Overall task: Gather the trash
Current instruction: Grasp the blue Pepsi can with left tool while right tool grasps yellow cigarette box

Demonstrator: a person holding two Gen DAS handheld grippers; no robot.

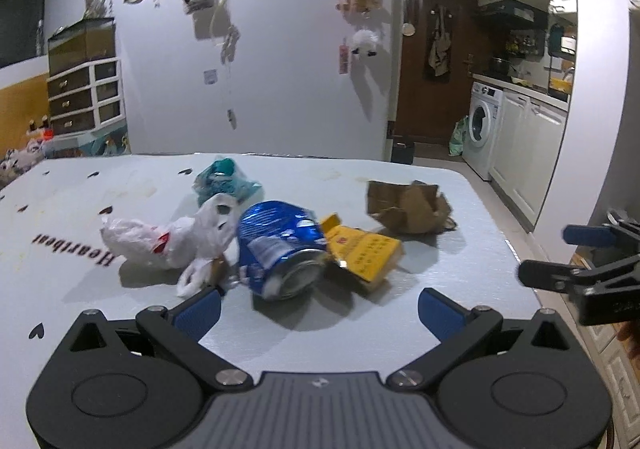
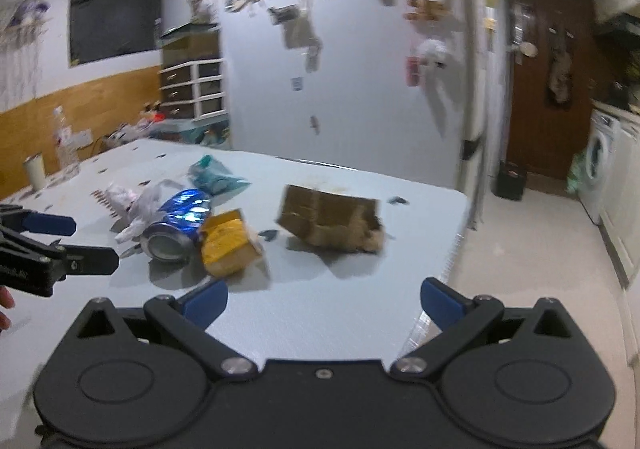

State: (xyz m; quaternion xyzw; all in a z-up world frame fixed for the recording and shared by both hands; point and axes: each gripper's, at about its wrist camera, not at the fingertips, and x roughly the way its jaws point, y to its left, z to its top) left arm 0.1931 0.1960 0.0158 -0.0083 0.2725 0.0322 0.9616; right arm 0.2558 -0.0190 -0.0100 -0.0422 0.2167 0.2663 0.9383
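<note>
Trash lies in a loose heap on the pale table [image 1: 360, 313]. A crushed blue can [image 1: 280, 245] lies on its side, open end toward me. A white plastic bag [image 1: 168, 239] is left of it, a teal wrapper [image 1: 224, 181] behind, a yellow carton [image 1: 362, 253] right of it, and a crumpled brown cardboard piece [image 1: 408, 207] farther right. My left gripper [image 1: 318, 307] is open and empty just in front of the can. My right gripper [image 2: 324, 303] is open and empty, in front of the cardboard [image 2: 330, 221] and the carton [image 2: 228, 243].
The right gripper shows at the right edge of the left wrist view [image 1: 580, 257], past the table's right edge. A white wall [image 1: 260, 89] with hanging decorations stands behind the table. A washing machine [image 1: 482, 125] and white cabinets [image 1: 524, 153] are at the right.
</note>
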